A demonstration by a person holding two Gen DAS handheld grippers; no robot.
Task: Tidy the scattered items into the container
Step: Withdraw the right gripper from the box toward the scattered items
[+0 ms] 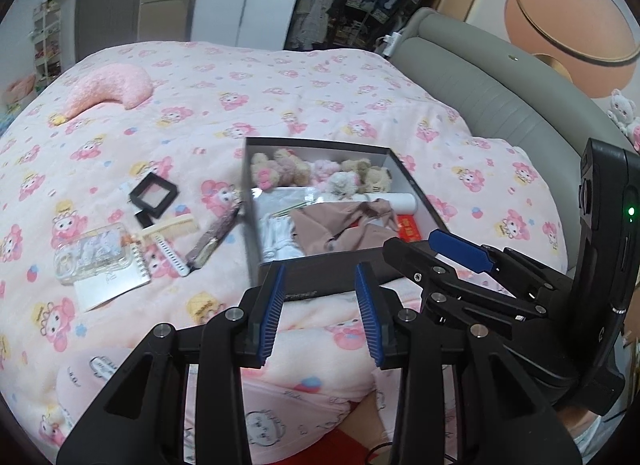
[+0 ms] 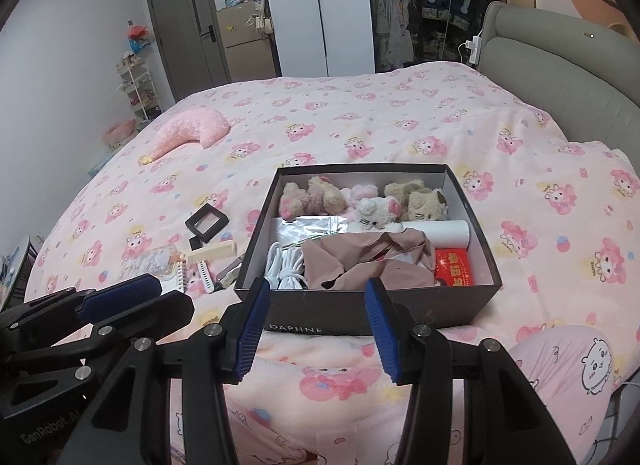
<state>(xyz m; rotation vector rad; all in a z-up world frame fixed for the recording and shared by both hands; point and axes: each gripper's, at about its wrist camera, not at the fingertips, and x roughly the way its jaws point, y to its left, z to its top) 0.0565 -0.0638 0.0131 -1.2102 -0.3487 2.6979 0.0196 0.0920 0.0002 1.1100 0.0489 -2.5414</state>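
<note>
A dark shoebox (image 1: pixel 250 201) (image 2: pixel 340 313) lies open on the pink bed. It holds plush toys (image 2: pixel 372 201), a silver pouch, a white cable, a brown garment (image 2: pixel 360 261), a white roll and a red packet. Left of the box are a black square case (image 1: pixel 153 194) (image 2: pixel 207 222), a cream comb (image 1: pixel 176 225) (image 2: pixel 212 253), a clear phone case (image 1: pixel 92 257), a spiral notebook (image 1: pixel 116 281) and a patterned pouch (image 1: pixel 216 235). My left gripper (image 1: pixel 320 269) hangs open and empty before the box's near wall. Beside it, my right gripper (image 2: pixel 317 285) is also open and empty.
A pink moon-shaped pillow (image 1: pixel 112 91) (image 2: pixel 192 131) lies at the far left of the bed. A grey padded headboard (image 1: pixel 500 97) (image 2: pixel 560 77) runs along the right. A person's legs in pink pyjamas (image 2: pixel 580 365) sit under and beside the grippers.
</note>
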